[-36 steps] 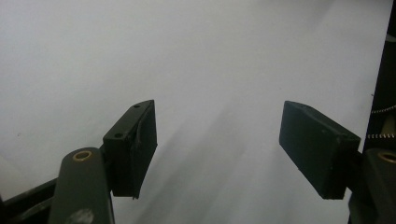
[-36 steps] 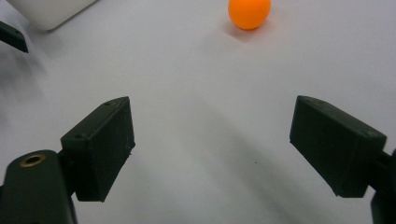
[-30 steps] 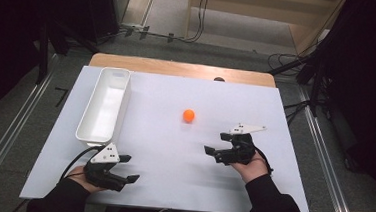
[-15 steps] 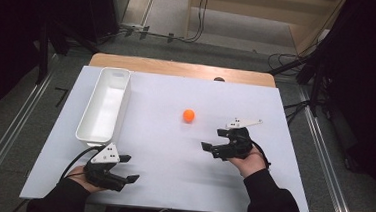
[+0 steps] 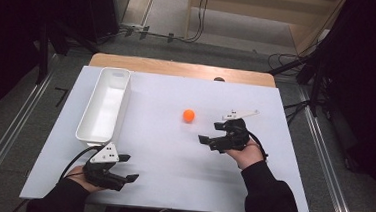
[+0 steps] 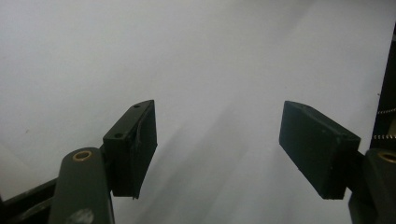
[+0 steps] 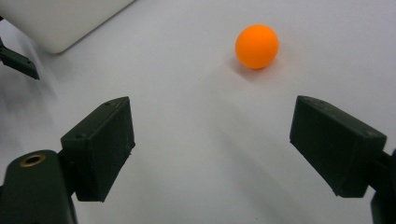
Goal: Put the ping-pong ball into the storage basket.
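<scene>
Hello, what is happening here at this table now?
A person holds a two-jaw gripper in each hand. The right gripper, jaws open, points toward an orange ball lying free on the white table, not touching it. The left gripper rests open near the front edge. A white tray stands at the left.

No readable text, label, brand, number or sign appears in any view. The white tabletop (image 5: pixel 172 155), the white tray (image 5: pixel 103 105), the orange ball (image 5: pixel 189 115) and the black tongs (image 7: pixel 210 144) carry plain, unmarked surfaces; the background furniture and cables are too dark to show lettering.
</scene>
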Motion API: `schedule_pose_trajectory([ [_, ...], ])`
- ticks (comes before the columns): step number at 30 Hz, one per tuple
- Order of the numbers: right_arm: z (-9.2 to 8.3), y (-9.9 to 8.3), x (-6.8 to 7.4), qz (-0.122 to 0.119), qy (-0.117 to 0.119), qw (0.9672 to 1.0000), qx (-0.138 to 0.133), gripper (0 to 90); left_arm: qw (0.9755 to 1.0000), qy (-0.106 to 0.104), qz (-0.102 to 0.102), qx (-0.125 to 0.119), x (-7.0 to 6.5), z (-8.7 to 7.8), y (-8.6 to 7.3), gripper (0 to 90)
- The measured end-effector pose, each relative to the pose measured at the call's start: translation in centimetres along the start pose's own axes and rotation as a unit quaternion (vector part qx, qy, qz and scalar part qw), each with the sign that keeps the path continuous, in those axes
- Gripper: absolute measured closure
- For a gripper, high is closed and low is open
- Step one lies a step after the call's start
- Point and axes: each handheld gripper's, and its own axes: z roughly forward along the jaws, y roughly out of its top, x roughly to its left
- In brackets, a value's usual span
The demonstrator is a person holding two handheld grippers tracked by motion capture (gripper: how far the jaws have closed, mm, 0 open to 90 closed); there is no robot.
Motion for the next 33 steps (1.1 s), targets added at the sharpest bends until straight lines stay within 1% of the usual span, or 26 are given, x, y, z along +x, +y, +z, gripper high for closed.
schedule_pose_trajectory([
  [4,0.1,0.5,-0.2,0.002,-0.003,1.0,0.001,12.6,1.0,0.001,0.0,0.0,0.0,-0.1,0.0,28.0],
  [5,0.1,0.6,-0.2,0.0,-0.003,1.0,0.001,12.6,1.0,0.005,0.001,-0.001,0.0,-0.1,0.0,28.0],
  [7,0.1,0.9,-0.3,-0.001,-0.004,1.0,0.0,12.6,0.9999,0.008,-0.001,-0.008,0.0,-0.2,0.0,28.0],
  [11,0.1,1.4,-0.3,0.0,-0.003,1.0,-0.001,12.6,0.9999,0.011,-0.005,-0.008,0.1,-0.3,-0.1,27.9],
  [12,0.1,1.6,-0.3,-0.004,-0.005,1.0,-0.001,12.6,0.9999,0.012,-0.006,-0.008,0.1,-0.4,-0.2,28.0],
  [13,0.1,1.8,-0.3,-0.003,-0.007,1.0,-0.002,12.6,0.9999,0.012,-0.008,-0.009,0.1,-0.4,-0.2,28.0],
  [16,0.2,2.3,-0.3,-0.006,-0.005,1.0,-0.006,12.6,0.9998,0.014,-0.009,-0.013,0.1,-0.5,-0.3,28.0],
  [19,0.3,2.8,-0.1,-0.014,-0.01,0.9998,-0.012,12.6,0.9996,0.018,-0.016,-0.012,0.4,-0.6,-0.4,27.9],
  [24,0.6,3.8,0.1,-0.024,-0.008,0.9995,-0.017,12.6,0.9994,0.022,-0.022,-0.016,0.5,-0.7,-0.5,27.9],
  [27,0.8,4.3,0.2,-0.029,-0.009,0.9993,-0.021,12.6,0.9994,0.022,-0.019,-0.017,0.4,-0.8,-0.6,27.9],
  [30,1.0,4.7,0.2,-0.029,-0.01,0.9993,-0.024,12.6,0.9993,0.024,-0.023,-0.018,0.4,-0.8,-0.7,27.9],
  [33,1.3,5.1,0.0,-0.028,-0.01,0.9993,-0.025,12.6,0.9993,0.025,-0.022,-0.018,0.3,-0.9,-0.8,28.0],
])
